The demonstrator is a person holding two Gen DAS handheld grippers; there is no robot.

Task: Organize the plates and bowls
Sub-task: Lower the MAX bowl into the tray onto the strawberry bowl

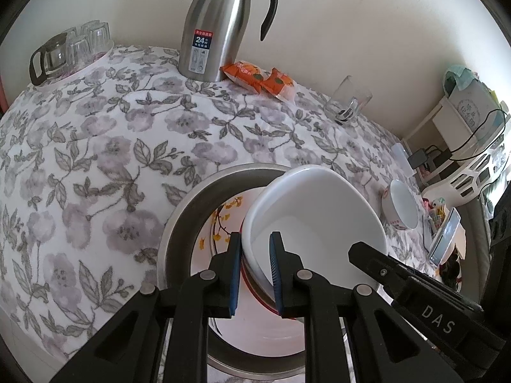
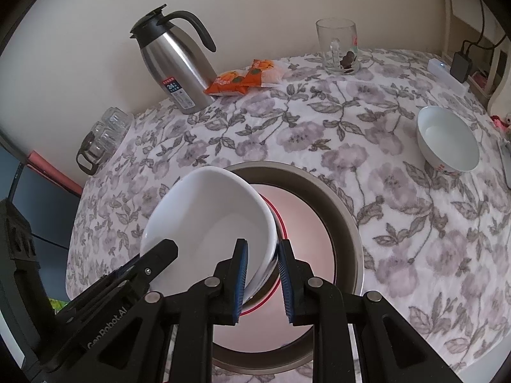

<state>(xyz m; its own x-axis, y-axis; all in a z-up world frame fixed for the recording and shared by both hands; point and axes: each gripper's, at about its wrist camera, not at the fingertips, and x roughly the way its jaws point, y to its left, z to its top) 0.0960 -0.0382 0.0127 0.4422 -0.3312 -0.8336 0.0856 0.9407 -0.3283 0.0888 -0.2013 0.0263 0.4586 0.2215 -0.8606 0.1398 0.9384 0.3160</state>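
White bowl (image 1: 316, 210) tilted over steel basin (image 1: 191, 204), near-centre of table; mouth faces near side, round so no long axis. L gripper (image 1: 255, 271) clamps its left rim, narrow; R gripper (image 2: 262, 276) clamps its right rim, narrow. 2nd bowl (image 2: 447, 140) upright, far right. Red-rimmed plate (image 2: 306, 223) lies flat in basin.

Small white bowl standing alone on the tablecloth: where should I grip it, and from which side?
Take the small white bowl by its rim from above, one finger inside the wall and one outside. It sits upright, mouth open, with bare tablecloth around it, so probably any side of the rim works.
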